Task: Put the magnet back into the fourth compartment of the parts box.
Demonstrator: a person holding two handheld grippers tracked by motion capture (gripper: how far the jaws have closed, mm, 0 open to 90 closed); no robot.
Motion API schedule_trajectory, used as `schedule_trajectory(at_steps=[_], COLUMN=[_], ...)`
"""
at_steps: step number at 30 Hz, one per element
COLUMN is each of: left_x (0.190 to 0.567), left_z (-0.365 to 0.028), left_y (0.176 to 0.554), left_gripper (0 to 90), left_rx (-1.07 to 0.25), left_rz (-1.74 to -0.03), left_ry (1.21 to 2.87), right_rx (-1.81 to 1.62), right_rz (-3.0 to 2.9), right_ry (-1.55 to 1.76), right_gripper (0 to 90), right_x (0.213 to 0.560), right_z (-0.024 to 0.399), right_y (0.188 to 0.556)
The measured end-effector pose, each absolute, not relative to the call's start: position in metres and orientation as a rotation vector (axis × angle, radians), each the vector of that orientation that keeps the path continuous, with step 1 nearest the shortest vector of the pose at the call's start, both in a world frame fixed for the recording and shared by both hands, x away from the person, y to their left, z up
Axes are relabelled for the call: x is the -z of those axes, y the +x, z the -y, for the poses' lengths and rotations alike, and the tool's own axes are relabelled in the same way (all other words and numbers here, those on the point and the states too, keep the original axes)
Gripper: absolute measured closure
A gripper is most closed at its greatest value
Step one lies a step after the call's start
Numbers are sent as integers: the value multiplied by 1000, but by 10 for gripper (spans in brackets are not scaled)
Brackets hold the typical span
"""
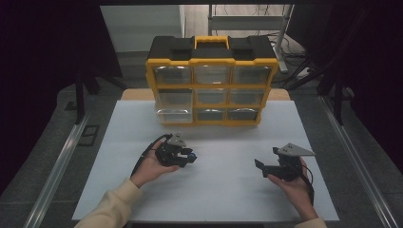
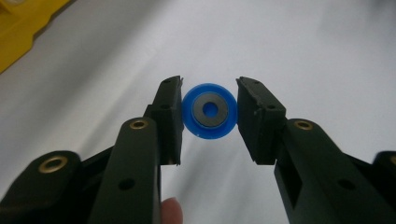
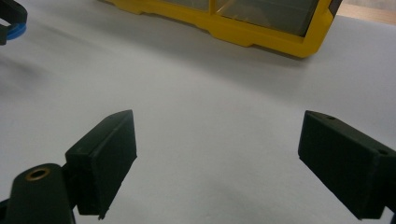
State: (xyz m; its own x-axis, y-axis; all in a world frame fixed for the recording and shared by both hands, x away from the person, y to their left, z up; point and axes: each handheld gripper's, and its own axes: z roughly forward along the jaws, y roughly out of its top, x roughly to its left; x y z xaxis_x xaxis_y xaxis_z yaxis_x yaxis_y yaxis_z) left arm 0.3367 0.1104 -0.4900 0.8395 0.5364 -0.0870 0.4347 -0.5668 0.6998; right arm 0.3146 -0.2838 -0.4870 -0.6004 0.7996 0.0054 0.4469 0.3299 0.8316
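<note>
**Gripping a blue wheel over the white table**

Holding the left gripper (image 1: 189, 158) above the near-left part of the white table (image 1: 228, 142), the person's left hand (image 1: 151, 167) comes in from the bottom edge in a pale sleeve. In the left gripper view its 2 black jaws press on either side of a small blue wheel (image 2: 209, 110) with a grey ring around a blue centre; the wheel sits clamped between the pads, off the table surface. In the high view the same wheel (image 1: 191, 155) shows as a blue spot at the gripper's tip.

At the near right, the right hand (image 1: 295, 186) holds the right gripper (image 1: 259, 167) low over the table, well apart from the left one. In the right gripper view its jaws stand wide apart with bare white table between them.

Farther back, at the table's far edge, stands a yellow and black organizer (image 1: 212, 80) with a handle on top and 9 clear drawers in 3 rows of 3.
</note>
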Motion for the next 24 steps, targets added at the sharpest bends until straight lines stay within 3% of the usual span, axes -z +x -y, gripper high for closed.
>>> schedule_trajectory(at_steps=[24], left_x=[460], left_z=[-130], left_y=[331], left_gripper=[626], left_rx=[-217], left_rz=[-688], left_ry=[2151], right_rx=[-1174], right_rz=[-2196], right_ry=[1095], right_gripper=[120], right_x=[487], right_z=[283], right_y=[315])
